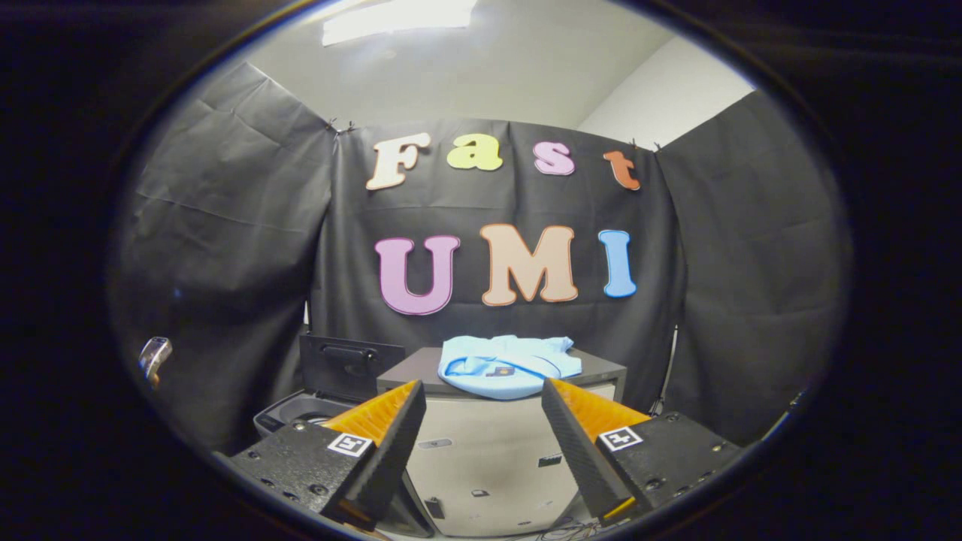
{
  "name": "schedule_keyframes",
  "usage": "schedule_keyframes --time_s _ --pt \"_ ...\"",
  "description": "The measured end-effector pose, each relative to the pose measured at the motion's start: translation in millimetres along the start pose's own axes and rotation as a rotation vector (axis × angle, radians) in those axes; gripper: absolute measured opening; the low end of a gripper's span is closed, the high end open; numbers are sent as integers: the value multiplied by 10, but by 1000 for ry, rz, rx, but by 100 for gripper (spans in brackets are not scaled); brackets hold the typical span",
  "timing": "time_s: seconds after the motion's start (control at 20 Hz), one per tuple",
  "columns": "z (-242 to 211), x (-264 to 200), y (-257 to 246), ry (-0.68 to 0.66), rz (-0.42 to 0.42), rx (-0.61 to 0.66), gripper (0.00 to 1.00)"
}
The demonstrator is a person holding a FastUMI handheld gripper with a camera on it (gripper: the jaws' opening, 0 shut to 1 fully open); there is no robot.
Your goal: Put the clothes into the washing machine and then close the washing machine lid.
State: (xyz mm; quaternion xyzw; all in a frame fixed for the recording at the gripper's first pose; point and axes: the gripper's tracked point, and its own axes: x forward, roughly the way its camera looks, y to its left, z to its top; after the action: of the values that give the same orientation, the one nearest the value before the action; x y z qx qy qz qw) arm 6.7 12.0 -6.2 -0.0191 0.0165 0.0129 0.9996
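Observation:
A light blue garment (505,365) lies bunched on the dark top of a pale cabinet (488,451), beyond my fingertips and roughly in line with the gap between them. To the left of the cabinet stands the washing machine (289,412), its dark lid (347,367) raised upright behind the opening; my left finger hides most of the tub. My gripper (482,397) is open, with nothing between its fingers, and it hangs in front of the cabinet's face, well short of the garment.
Black cloth walls close the booth behind and on both sides. A small shiny object (154,356) hangs at the left wall. Cables lie on the floor below the cabinet (564,532).

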Motion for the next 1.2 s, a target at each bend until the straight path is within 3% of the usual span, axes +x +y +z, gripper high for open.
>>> schedule_keyframes --time_s 0.35,0.85,1.2 --pt "62 284 55 19 28 -24 95" --pt "437 1193 199 -9 86 -70 96" --pt "282 2000 110 112 58 -119 97"
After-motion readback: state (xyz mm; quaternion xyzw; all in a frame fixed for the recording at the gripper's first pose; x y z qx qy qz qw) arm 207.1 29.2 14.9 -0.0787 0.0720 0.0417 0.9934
